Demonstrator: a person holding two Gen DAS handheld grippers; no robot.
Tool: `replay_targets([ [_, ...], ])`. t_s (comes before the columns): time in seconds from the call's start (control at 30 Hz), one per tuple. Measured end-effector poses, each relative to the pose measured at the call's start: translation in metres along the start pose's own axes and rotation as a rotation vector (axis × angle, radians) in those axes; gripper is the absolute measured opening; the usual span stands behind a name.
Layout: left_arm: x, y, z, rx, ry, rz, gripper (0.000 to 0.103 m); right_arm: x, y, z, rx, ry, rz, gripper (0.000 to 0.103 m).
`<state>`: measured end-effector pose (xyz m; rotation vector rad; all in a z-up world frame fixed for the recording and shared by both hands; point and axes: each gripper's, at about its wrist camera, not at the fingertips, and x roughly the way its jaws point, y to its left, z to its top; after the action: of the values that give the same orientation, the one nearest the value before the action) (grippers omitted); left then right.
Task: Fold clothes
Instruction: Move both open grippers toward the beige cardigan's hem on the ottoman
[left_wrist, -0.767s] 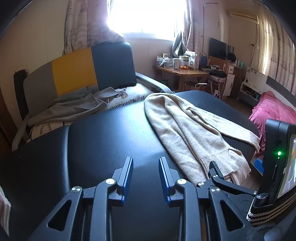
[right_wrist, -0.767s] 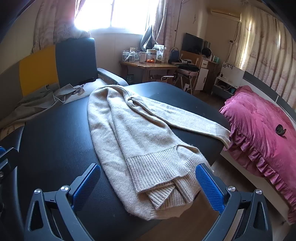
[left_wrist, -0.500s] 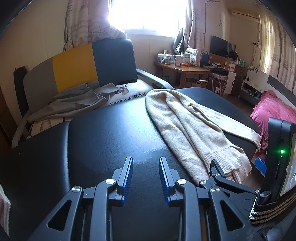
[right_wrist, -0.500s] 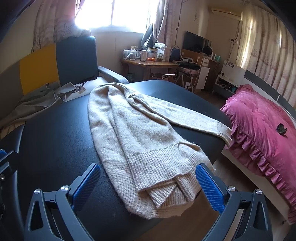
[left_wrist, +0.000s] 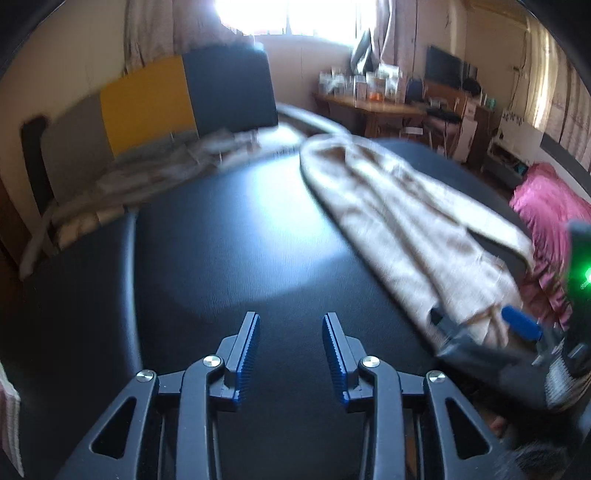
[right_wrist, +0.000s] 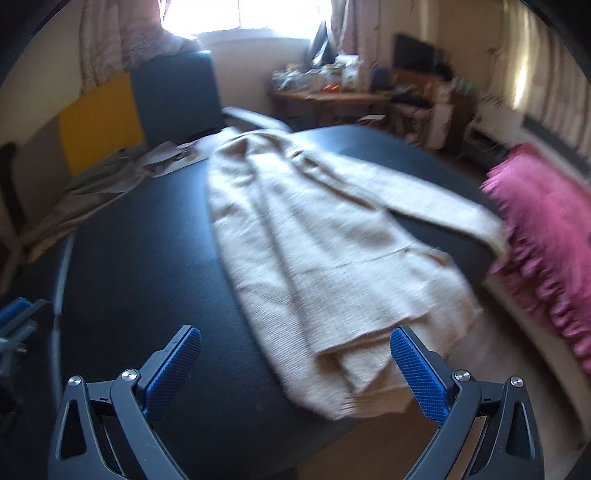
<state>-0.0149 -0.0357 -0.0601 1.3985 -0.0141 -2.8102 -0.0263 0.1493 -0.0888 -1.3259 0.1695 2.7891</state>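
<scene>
Black table (right_wrist: 140, 258) carries a beige sweater (right_wrist: 314, 251) lying lengthwise toward its right edge, hem hanging over the near corner. Right gripper (right_wrist: 295, 369): fingers spread wide around the hem, not pressing. Left gripper (left_wrist: 290, 350): fingers narrowly parted over bare tabletop, nothing between.

Beige knit sweater (right_wrist: 317, 258) on black table (right_wrist: 147, 266); blue-padded claw (right_wrist: 295, 365); pink ruffled bedspread (right_wrist: 550, 229); yellow-and-grey sofa (left_wrist: 147, 99)

My left black plastic two-finger gripper (left_wrist: 290, 349) and my matching right gripper (right_wrist: 295, 373) have ridged blue pads (right_wrist: 417, 373), silver screws (left_wrist: 209, 360) and triangular cut-outs.
</scene>
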Motion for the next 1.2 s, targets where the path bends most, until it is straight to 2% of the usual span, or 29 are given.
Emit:
replay_targets([
  [0.13,0.041,0.030,-0.027,-0.049,0.146,-0.037,0.035,0.007,-0.013,-0.001,0.031,-0.010,0.117,0.101],
  [0.23,0.063,0.052,-0.045,-0.113,0.221,-0.068,0.034,0.013,-0.020,0.007,0.041,-0.031,0.205,0.101],
  [0.33,0.060,0.066,-0.051,-0.142,0.182,-0.118,0.036,0.026,-0.022,0.016,0.039,-0.005,0.265,0.101],
  [0.43,0.060,0.073,-0.054,-0.157,0.177,-0.141,0.037,0.040,-0.021,0.017,0.013,0.033,0.246,0.101],
  [0.6,0.057,0.079,-0.063,-0.170,0.144,-0.242,0.061,0.069,-0.029,0.016,0.018,0.114,0.211,0.101],
  [0.7,0.059,0.086,-0.063,-0.163,0.128,-0.287,0.072,0.077,-0.036,0.016,0.016,0.112,0.218,0.103],
  [0.8,0.059,0.091,-0.066,-0.204,0.092,-0.335,0.080,0.080,-0.042,0.015,0.004,0.107,0.254,0.103],
  [0.93,0.056,0.101,-0.074,-0.222,0.059,-0.393,0.082,0.073,-0.049,0.013,-0.060,0.083,0.305,0.103],
  [1.03,0.052,0.102,-0.073,-0.205,0.070,-0.389,0.082,0.067,-0.051,0.012,-0.136,0.084,0.330,0.103],
  [1.13,0.052,0.099,-0.066,-0.208,0.095,-0.382,0.077,0.053,-0.051,0.020,-0.141,0.040,0.317,0.103],
  [1.2,0.054,0.093,-0.055,-0.201,0.095,-0.431,0.074,0.047,-0.047,0.027,-0.173,0.002,0.313,0.103],
])
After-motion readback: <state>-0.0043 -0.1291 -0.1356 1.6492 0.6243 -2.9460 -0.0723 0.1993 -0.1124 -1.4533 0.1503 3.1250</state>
